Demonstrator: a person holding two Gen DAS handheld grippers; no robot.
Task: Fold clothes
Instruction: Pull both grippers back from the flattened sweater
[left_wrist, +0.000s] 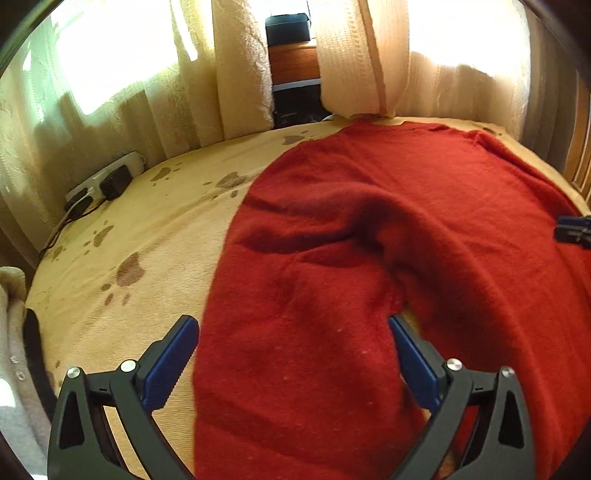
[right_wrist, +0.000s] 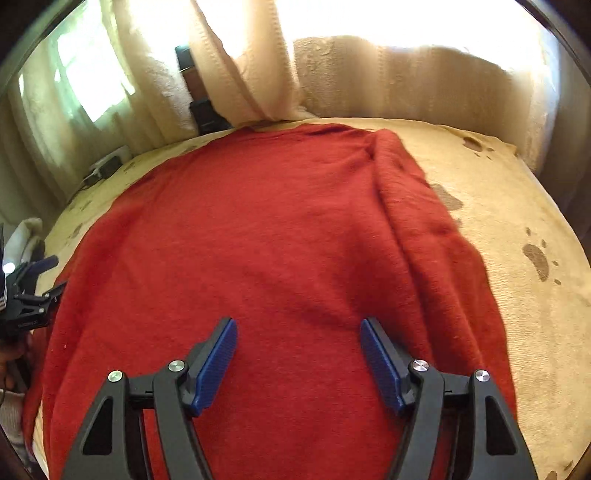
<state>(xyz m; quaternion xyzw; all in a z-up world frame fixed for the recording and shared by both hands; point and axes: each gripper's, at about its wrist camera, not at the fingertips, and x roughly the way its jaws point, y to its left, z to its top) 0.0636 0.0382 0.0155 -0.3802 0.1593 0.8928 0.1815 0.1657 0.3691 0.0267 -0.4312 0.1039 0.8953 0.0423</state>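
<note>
Left wrist view shows the red sweater (left_wrist: 369, 236) flat on the bed (left_wrist: 147, 229), both claws apart and empty, so a bad grab could bunch it up.

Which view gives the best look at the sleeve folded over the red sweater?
The right wrist view: the folded sleeve runs unobstructed from the far edge of the red sweater toward the camera. In the left wrist view only bunched folds near the sweater's middle show; no such fold can be made out.

Paw-print blanket (left_wrist: 122, 236), power strip (left_wrist: 103, 181), curtains (left_wrist: 240, 74)
</note>
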